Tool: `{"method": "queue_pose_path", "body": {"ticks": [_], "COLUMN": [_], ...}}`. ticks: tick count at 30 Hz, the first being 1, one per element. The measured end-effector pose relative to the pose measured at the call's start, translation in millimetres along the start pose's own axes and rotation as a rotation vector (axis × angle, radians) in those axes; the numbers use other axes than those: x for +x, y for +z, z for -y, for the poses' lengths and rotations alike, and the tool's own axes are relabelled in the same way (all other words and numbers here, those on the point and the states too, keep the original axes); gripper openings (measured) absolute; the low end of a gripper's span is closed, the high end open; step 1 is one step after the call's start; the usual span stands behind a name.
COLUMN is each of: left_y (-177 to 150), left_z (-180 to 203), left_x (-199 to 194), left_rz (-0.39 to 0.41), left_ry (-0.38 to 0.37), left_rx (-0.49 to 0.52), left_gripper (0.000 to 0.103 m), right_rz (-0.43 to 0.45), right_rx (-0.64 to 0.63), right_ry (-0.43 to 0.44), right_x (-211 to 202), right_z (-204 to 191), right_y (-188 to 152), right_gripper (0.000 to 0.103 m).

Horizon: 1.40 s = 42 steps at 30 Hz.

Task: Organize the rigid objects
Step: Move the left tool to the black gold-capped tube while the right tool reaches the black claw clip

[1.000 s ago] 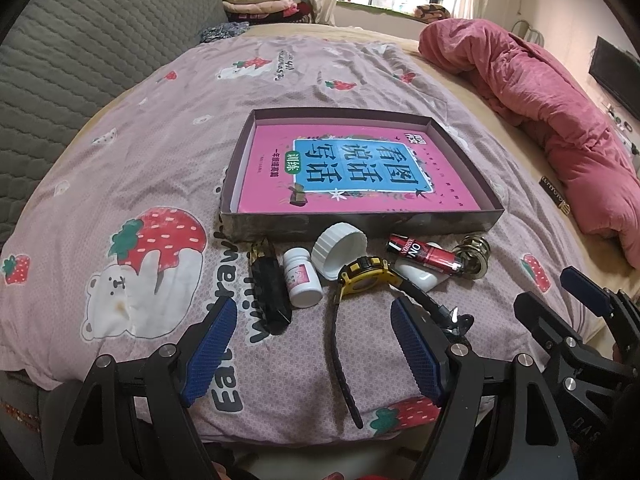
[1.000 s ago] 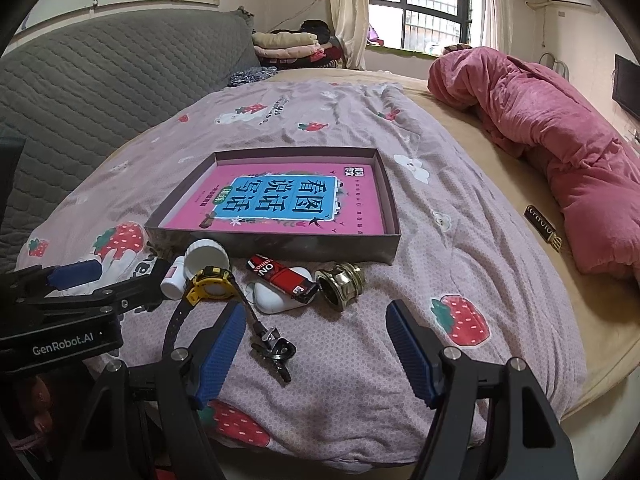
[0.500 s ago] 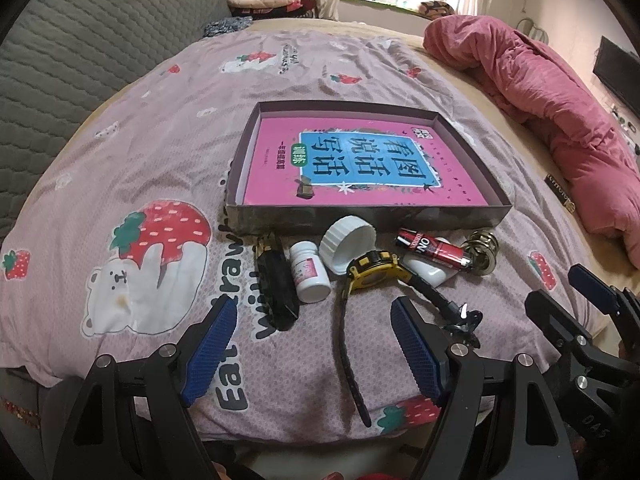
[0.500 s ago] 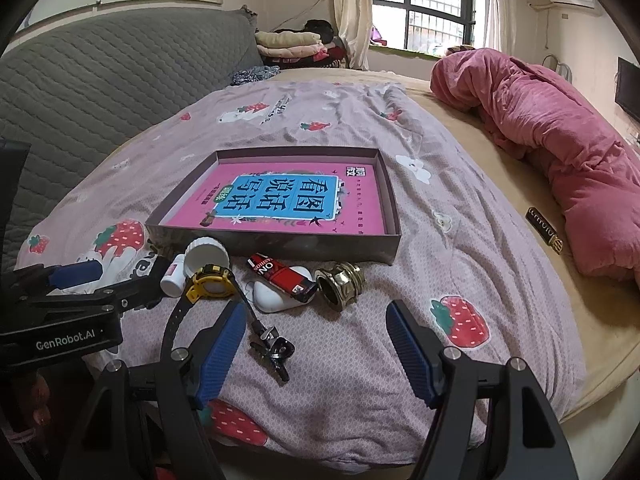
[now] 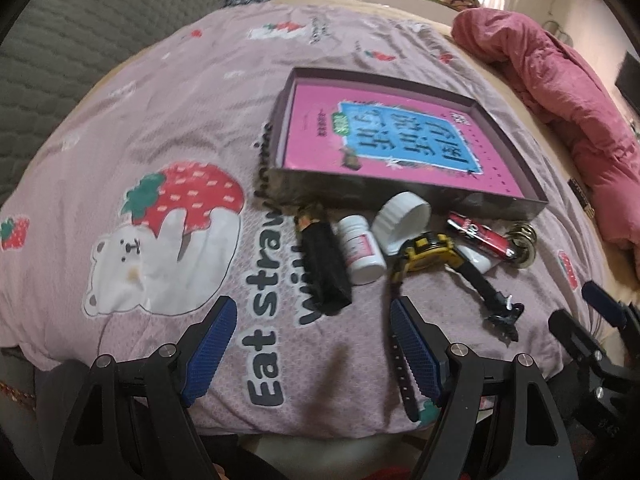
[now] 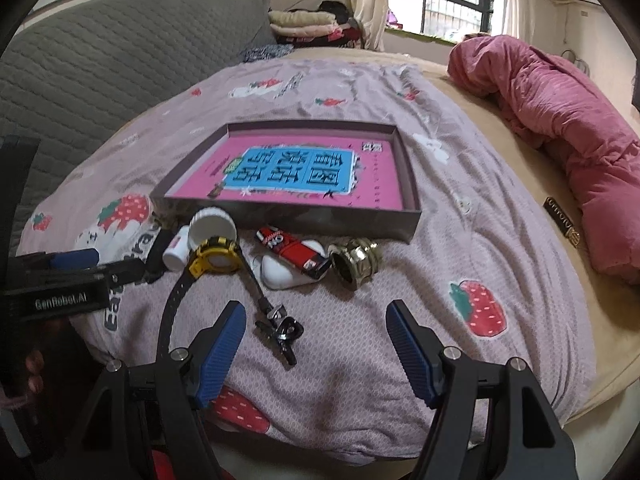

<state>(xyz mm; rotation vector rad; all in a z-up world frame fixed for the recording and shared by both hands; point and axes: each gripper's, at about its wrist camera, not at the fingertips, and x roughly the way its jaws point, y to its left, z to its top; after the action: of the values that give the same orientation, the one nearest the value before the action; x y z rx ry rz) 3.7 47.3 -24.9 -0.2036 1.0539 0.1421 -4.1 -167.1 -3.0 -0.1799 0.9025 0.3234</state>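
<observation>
Both grippers are empty, jaws spread wide. The left gripper (image 5: 312, 344) hovers low over the bedspread (image 5: 160, 120); at 12 o'clock from it lies a black flat case (image 5: 324, 268), with a small white pill bottle (image 5: 362, 252) just beside that at 1 o'clock. The right gripper (image 6: 316, 344) hangs over the same cover, a metal clasp (image 6: 280, 326) on the end of a black strap lying between its fingers and a little ahead.

Further out, at 11 o'clock in the right view, sit a yellow-cased watch (image 6: 216, 260) and a white lid (image 6: 212, 226) lying on its side. At 12 o'clock a red tube (image 6: 292, 252) rests across a white oval piece (image 6: 276, 274), and a brass fitting (image 6: 356, 262) lies at 1 o'clock.

Beyond the row lies the shallow box (image 6: 408, 184), holding only a pink book (image 6: 288, 176). Judging by this, the sorting has hardly begun: every loose item is outside the box, none gripped
</observation>
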Motion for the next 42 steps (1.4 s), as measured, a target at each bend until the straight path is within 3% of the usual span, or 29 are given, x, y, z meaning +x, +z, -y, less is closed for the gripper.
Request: {"method": "queue_pose_path", "body": {"ticks": [11, 21, 37, 42], "left_y": [1.8, 16.8, 34.8, 35.9], "left_z": [-11.1, -17.6, -9.5, -8.5], "left_x": [22.8, 36.6, 73.9, 71.7], "left_rz": [-0.067, -0.074, -0.145, -0.13], "left_ry": [0.003, 0.016, 0.122, 0.127], "left_rx": [-0.031, -0.076, -0.061, -0.044], "left_gripper": [0.08, 0.08, 0.08, 0.072], "right_rz": [-0.067, -0.108, -0.135, -0.149], "right_rx": [-0.047, -0.04, -0.094, -0.124], "right_ry": [0.04, 0.047, 0.072, 0.084], "right_x": [15.6, 27.7, 38.9, 44.8], "right_z": [-0.6, -0.4, -8.4, -11.3], "right_y": [-4.9, -7.3, -8.5, -8.2], "right_gripper": [0.072, 0.072, 0.072, 0.063]}}
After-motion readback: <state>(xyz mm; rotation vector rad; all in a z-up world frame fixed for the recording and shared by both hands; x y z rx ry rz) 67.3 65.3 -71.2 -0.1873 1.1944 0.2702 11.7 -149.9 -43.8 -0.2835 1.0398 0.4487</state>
